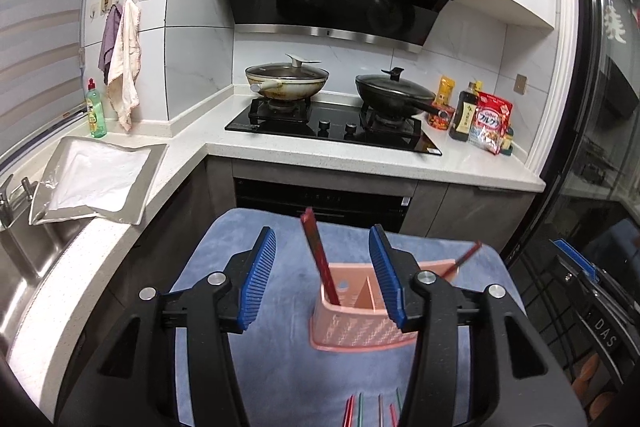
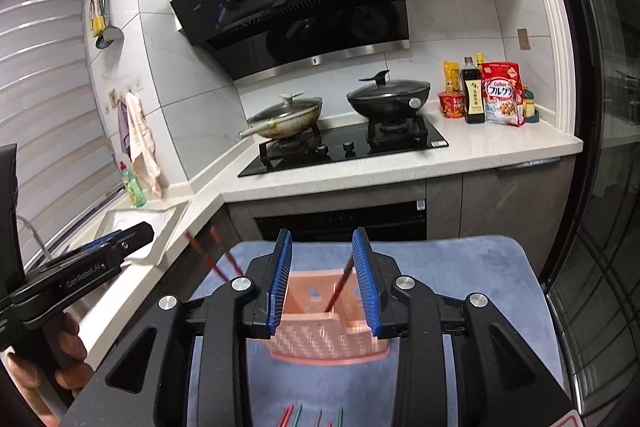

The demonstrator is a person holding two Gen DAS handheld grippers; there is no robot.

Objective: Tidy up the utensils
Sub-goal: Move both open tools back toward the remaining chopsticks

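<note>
Red chopsticks standing in pink holder, both grippers empty.
Holder (image 1: 360, 323) sits on blue mat (image 1: 288, 367); chopsticks (image 1: 320, 259) lean, tips down, tops tilted outward. Left gripper (image 1: 322, 283) and right gripper (image 2: 322, 285) jaws wide apart, gripping nothing; loose chopsticks (image 2: 312, 417) lie on mat.

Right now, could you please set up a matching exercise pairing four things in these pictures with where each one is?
Things:
1. pink holder
2. black wok
3. green bottle
4. cereal bag

Places:
A. beside the sink
B. right burner
C. on the blue mat
D. counter right of the stove

Pairs: 1-C, 2-B, 3-A, 4-D
</note>
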